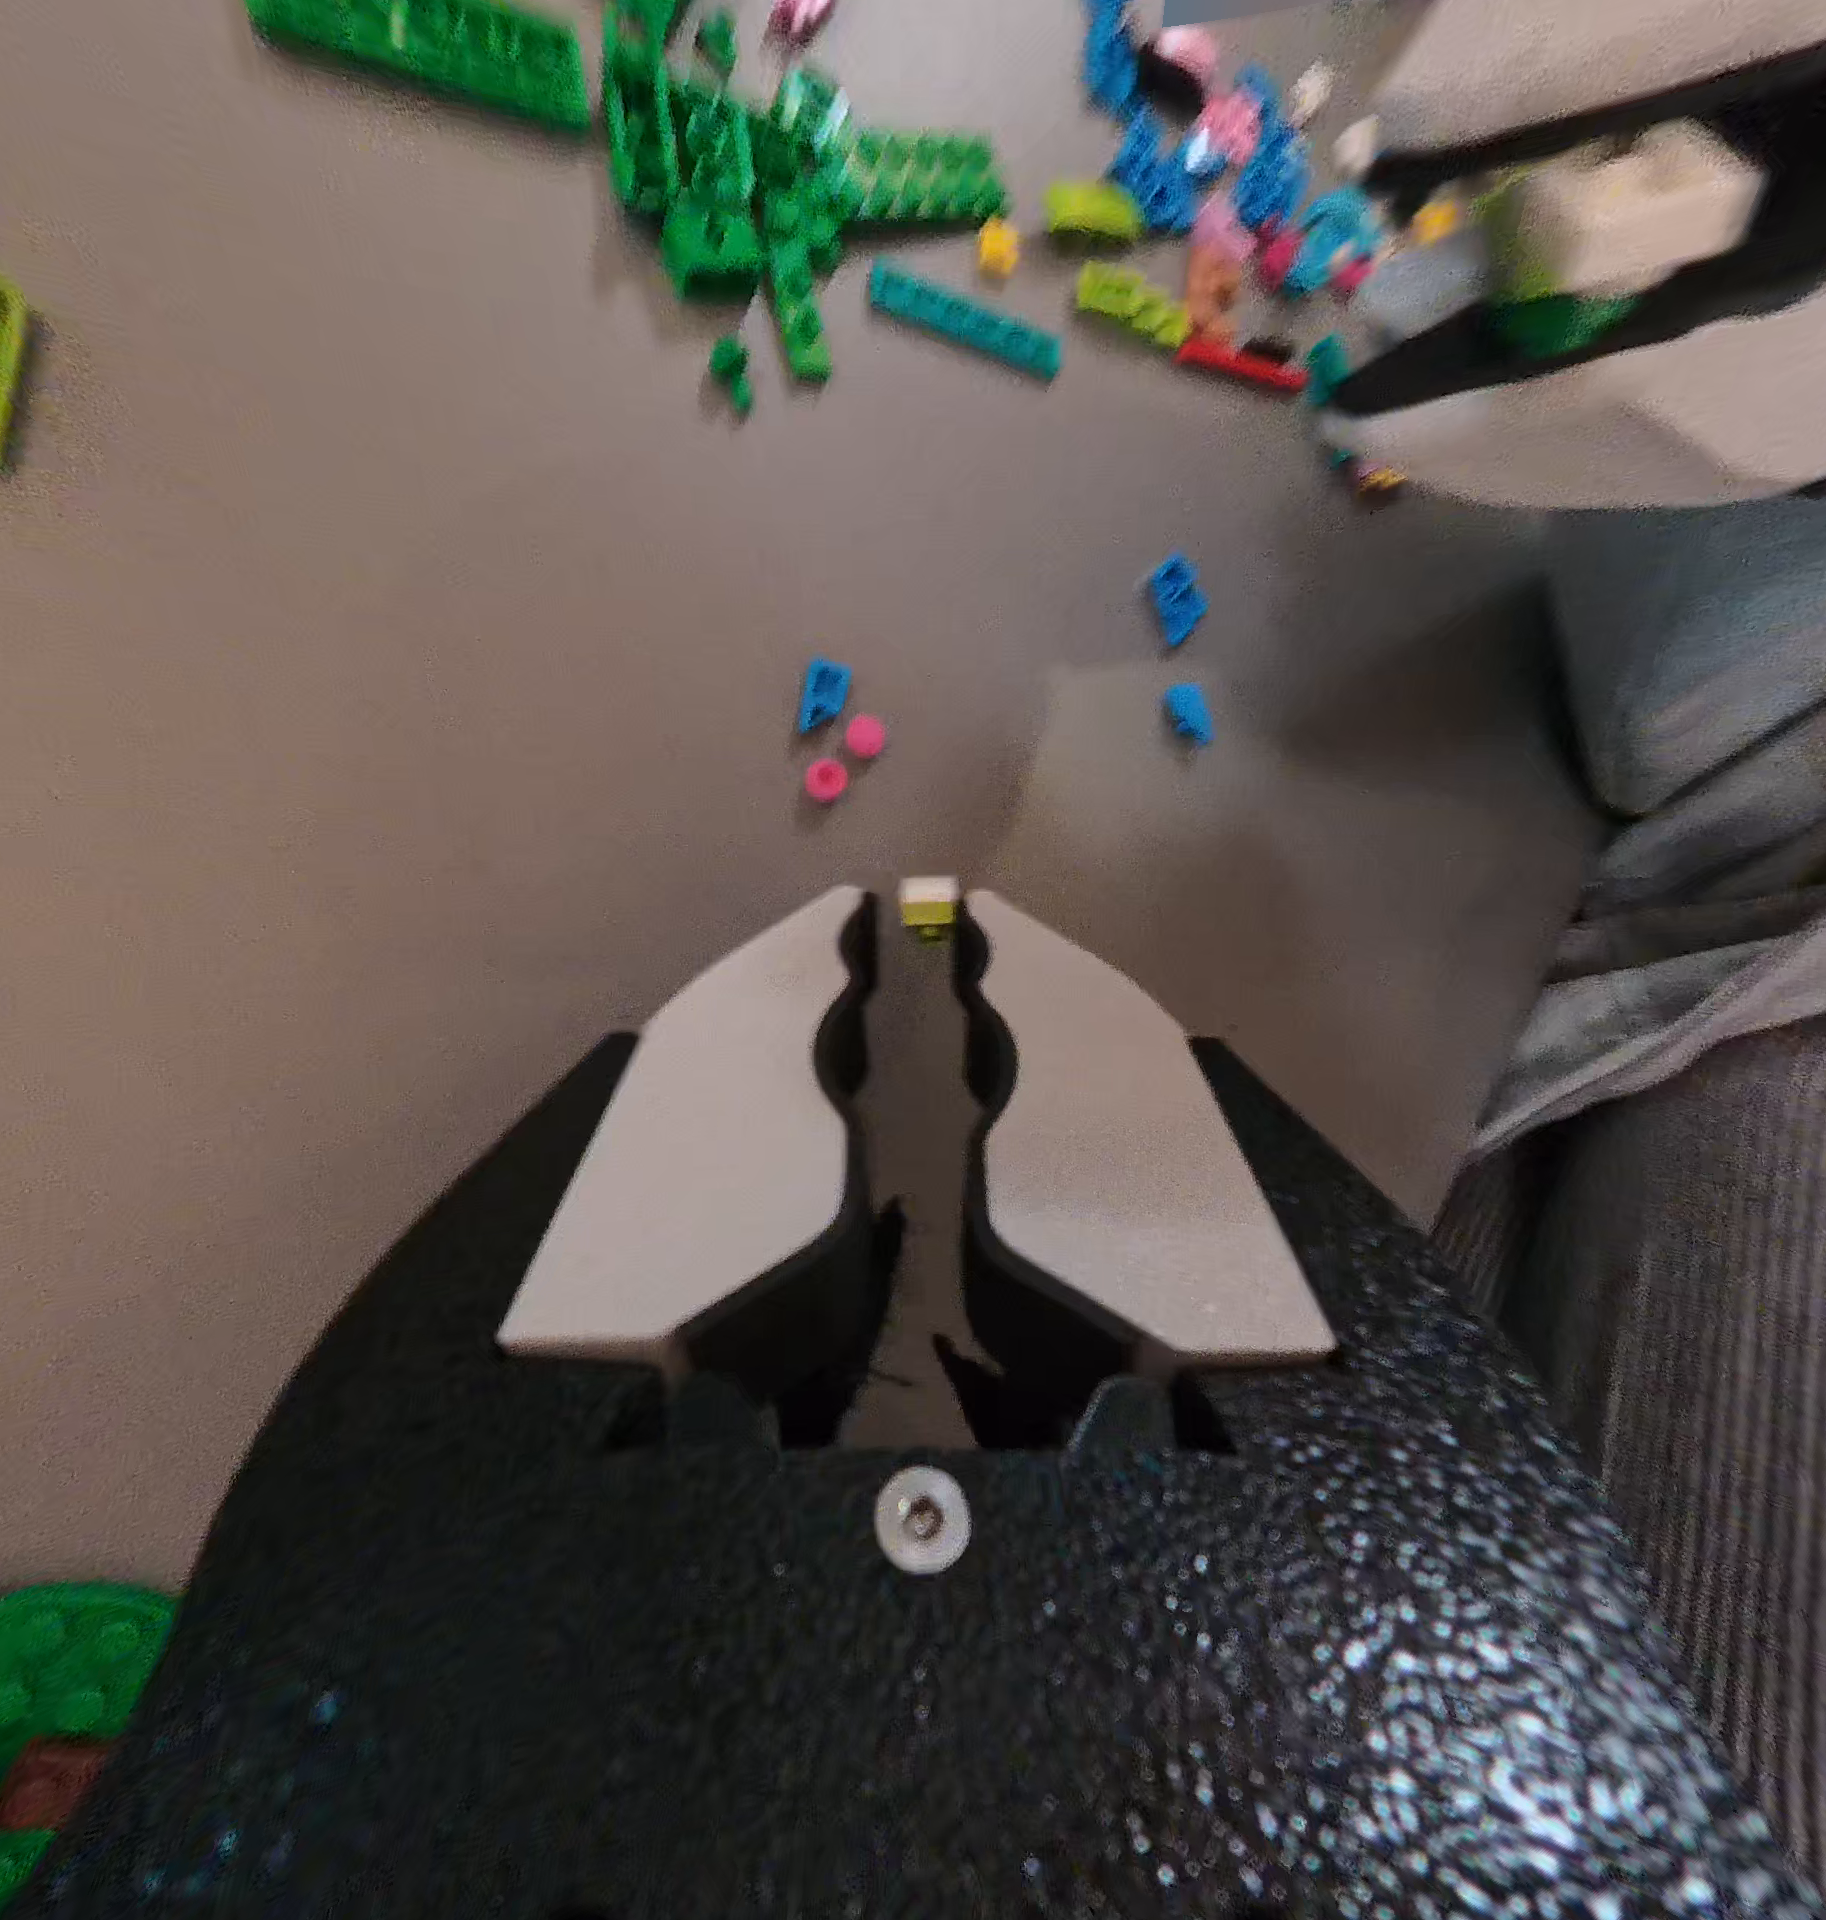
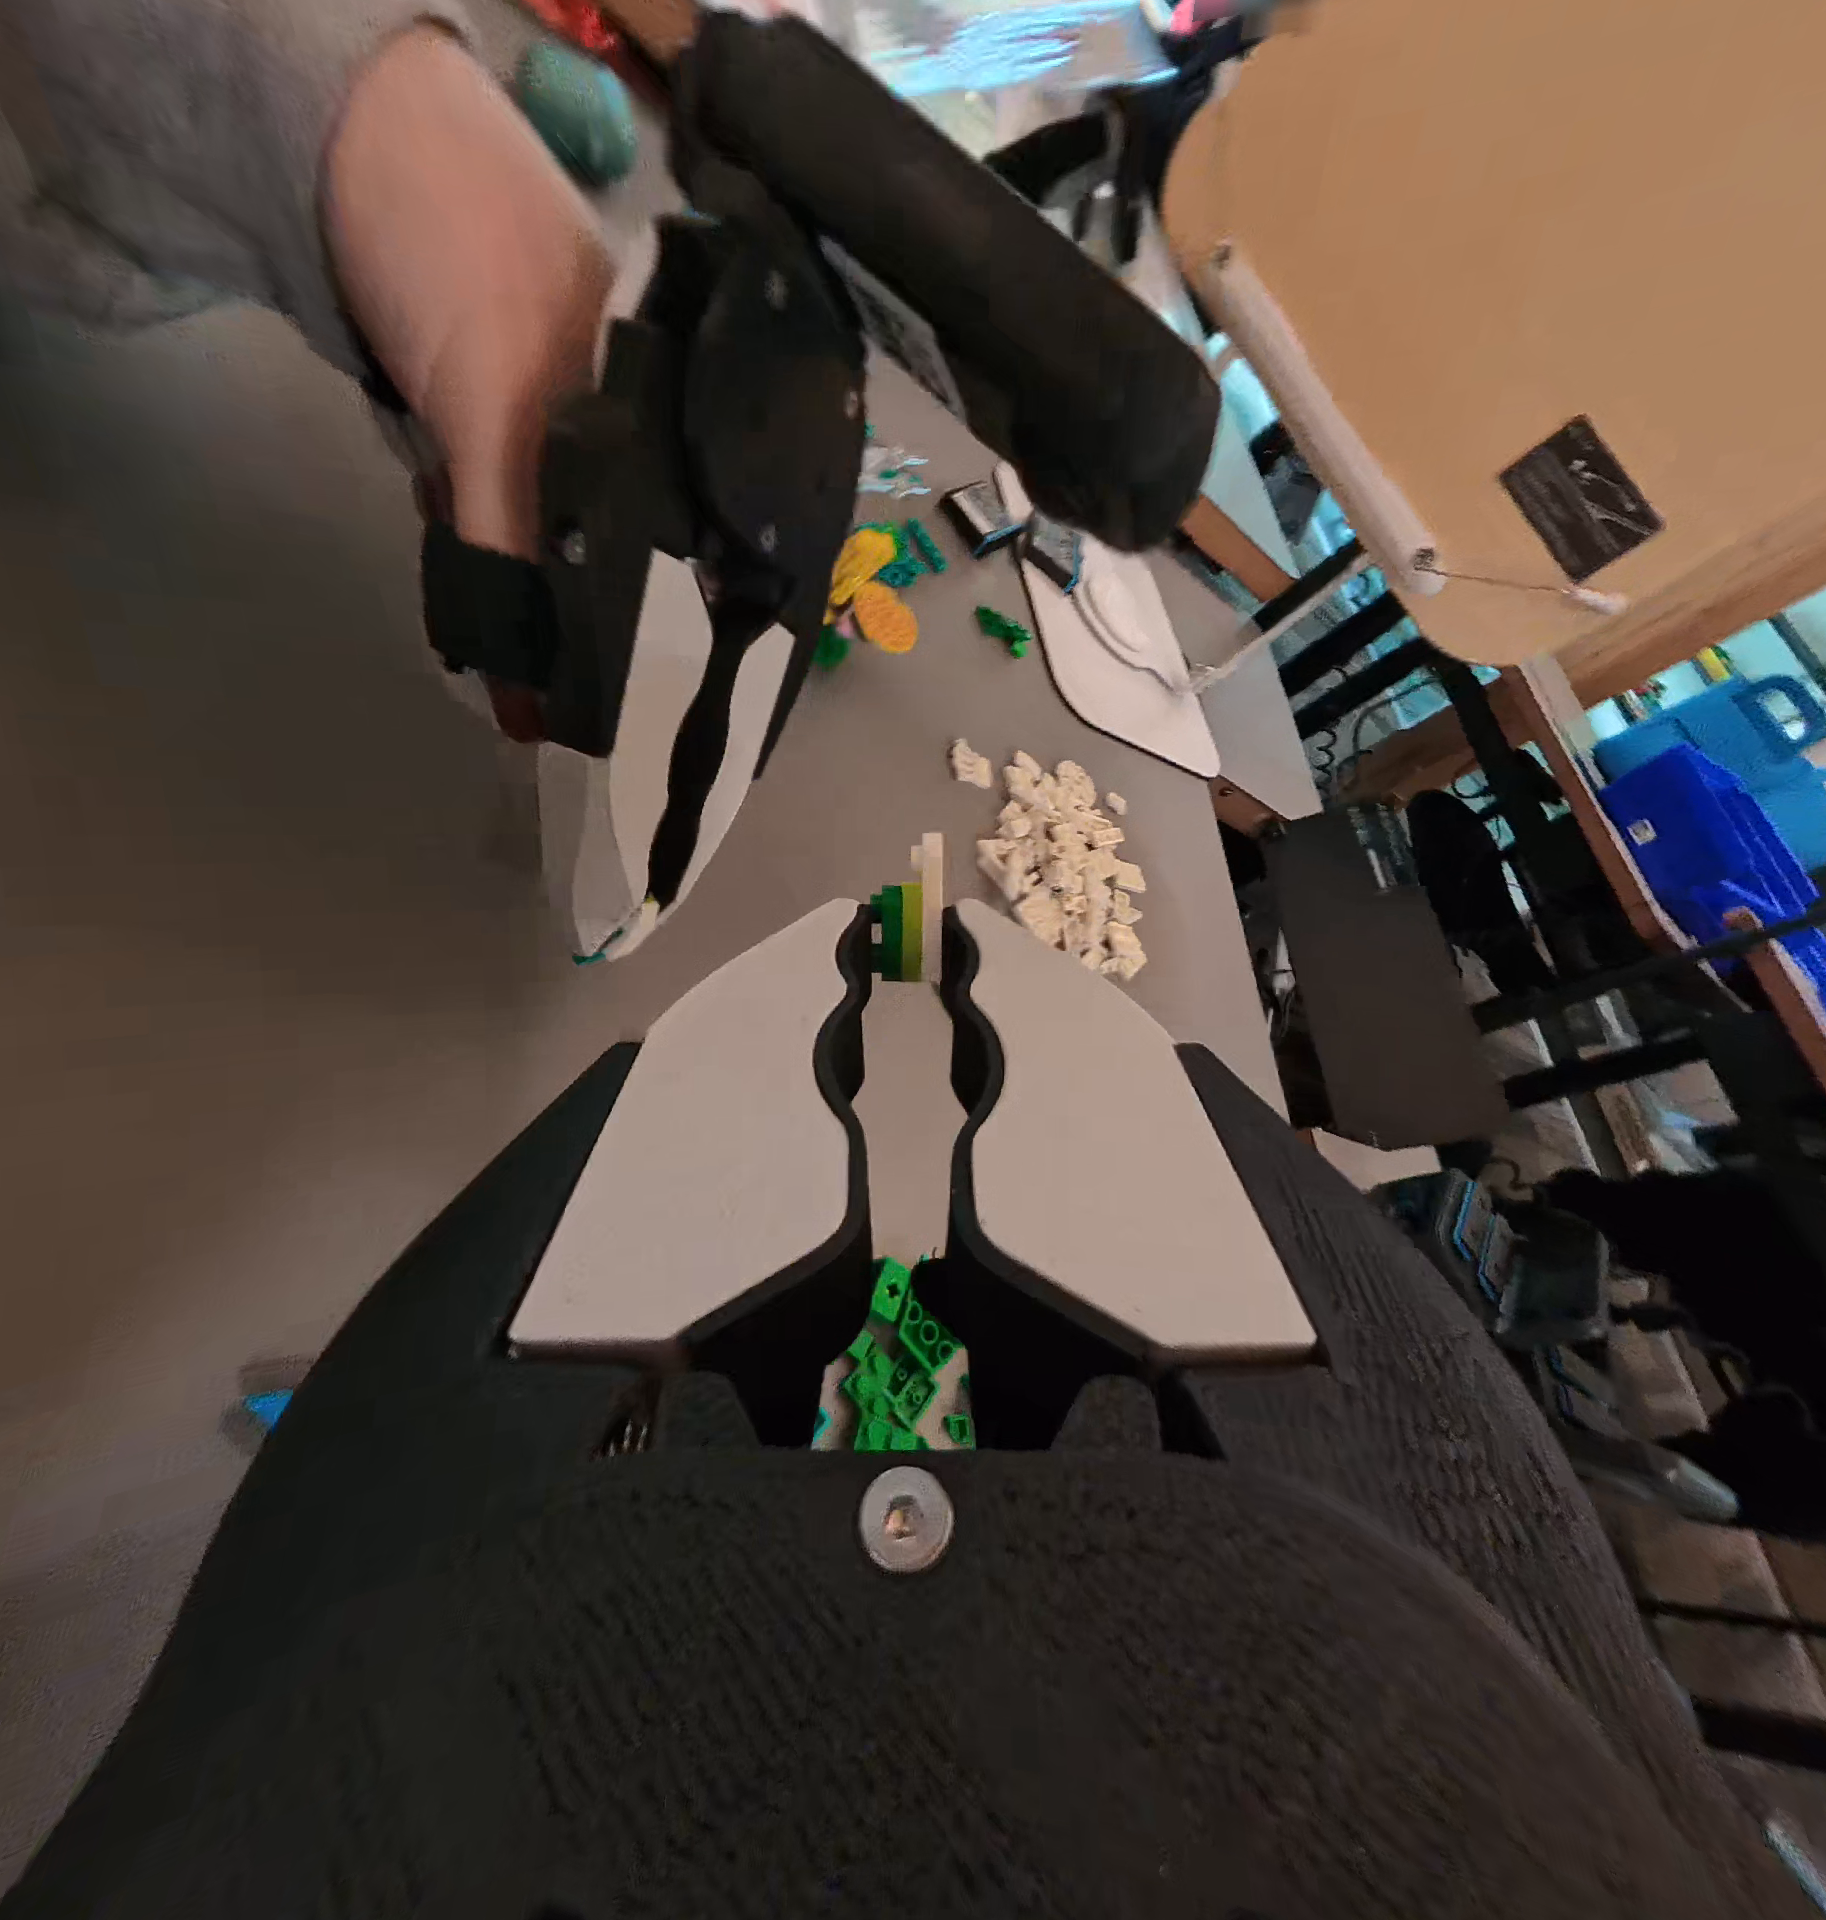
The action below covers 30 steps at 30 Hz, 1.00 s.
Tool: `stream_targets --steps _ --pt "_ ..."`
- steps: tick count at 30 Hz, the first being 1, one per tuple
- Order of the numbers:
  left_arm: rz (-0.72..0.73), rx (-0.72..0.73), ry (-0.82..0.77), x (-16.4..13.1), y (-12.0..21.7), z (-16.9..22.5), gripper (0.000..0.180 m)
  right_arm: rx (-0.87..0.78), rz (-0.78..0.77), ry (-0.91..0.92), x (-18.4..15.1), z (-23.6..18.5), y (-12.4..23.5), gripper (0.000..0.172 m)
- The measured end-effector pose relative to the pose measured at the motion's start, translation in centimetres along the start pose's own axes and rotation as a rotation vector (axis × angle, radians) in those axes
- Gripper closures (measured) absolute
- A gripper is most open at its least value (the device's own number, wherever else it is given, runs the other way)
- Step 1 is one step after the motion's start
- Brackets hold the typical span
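Note:
My left gripper (image 1: 919, 906) hangs over the grey table (image 1: 369, 727). A tiny white and lime brick (image 1: 928, 902) stands between its fingertips. It lies against the right finger, with a dark gap to the left pad, so the jaws are open. The left gripper also shows in the right wrist view (image 2: 644, 914), held by a hand. My right gripper (image 2: 906, 920) is shut on a small stack of dark green, lime and white plates (image 2: 914, 914), held on edge above the table. The right gripper shows blurred at the top right of the left wrist view (image 1: 1350, 281).
A pile of green bricks (image 1: 763, 197) and a mixed blue and pink pile (image 1: 1231, 177) lie far ahead. Loose blue (image 1: 824, 694) and pink pieces (image 1: 826, 777) lie just beyond the left fingertips. A heap of white pieces (image 2: 1070, 862) sits near the table's right edge. Grey clothing (image 1: 1719, 831) is at the right. The grippers' ends are close to 10 cm from one another.

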State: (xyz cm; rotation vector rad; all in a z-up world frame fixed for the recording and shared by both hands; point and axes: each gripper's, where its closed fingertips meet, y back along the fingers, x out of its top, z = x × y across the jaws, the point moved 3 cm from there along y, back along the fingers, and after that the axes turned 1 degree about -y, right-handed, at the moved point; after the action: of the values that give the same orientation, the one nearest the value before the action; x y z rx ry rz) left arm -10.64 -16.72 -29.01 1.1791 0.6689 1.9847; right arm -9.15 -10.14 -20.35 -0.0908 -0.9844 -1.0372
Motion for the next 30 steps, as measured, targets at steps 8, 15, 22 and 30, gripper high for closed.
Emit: stream_targets --steps 8,15,22,30 --pt "0.06 0.059 -0.134 -0.1 0.7 0.9 0.118 0.112 -0.062 0.119 -1.2 -2.1 -0.6 0.161" --pt "0.114 0.055 -0.267 0.4 1.8 1.7 0.13 0.181 -0.109 0.144 -2.2 -3.3 -1.1 0.161" --pt "0.141 0.081 -0.408 0.4 0.8 1.5 0.132 0.243 -0.134 0.141 -3.0 -4.3 -1.7 0.161" --pt "0.417 0.16 -0.706 1.6 2.9 3.5 0.164 0.284 -0.114 0.14 -2.8 -5.1 -1.9 0.161"
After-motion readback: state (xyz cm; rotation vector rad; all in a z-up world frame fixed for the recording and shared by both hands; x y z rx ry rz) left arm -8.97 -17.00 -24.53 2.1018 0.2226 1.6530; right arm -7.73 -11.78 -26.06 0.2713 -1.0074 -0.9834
